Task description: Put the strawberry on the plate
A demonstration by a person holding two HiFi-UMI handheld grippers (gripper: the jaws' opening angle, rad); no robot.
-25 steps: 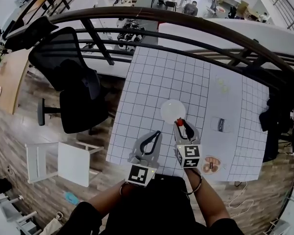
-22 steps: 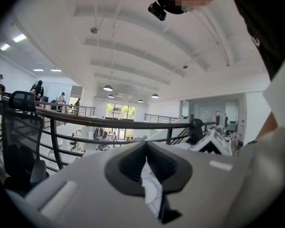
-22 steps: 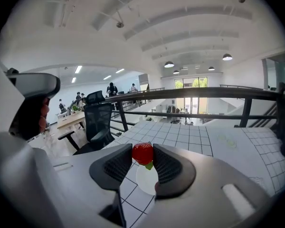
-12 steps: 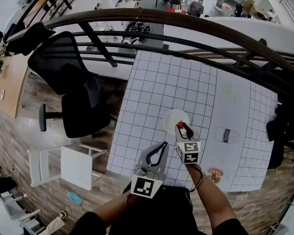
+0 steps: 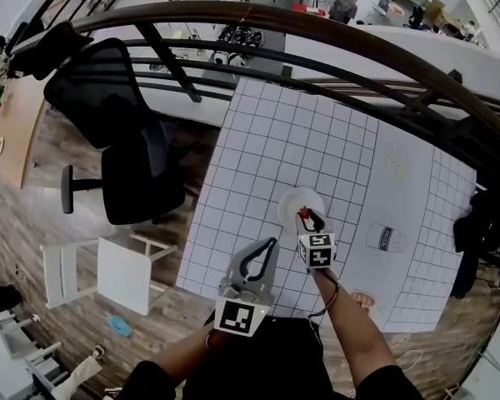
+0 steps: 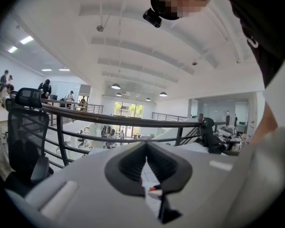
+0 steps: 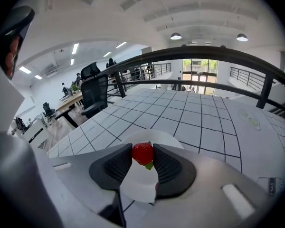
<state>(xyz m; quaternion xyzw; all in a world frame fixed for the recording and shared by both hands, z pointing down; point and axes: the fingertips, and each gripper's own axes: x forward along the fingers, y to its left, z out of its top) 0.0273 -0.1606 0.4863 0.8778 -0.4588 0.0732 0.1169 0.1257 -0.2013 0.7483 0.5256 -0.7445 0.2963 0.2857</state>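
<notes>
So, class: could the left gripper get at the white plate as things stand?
Probably yes. The left gripper, shut and empty, sits near the plate with only bare gridded table between. The right gripper holds the strawberry over the plate's near edge, leaving its left side free.

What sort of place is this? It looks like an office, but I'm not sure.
Most likely an open-plan office or lab, up on a mezzanine. A dark railing runs behind the grid-marked table, a black office chair stands beside it, and people are seated on the level below.
</notes>
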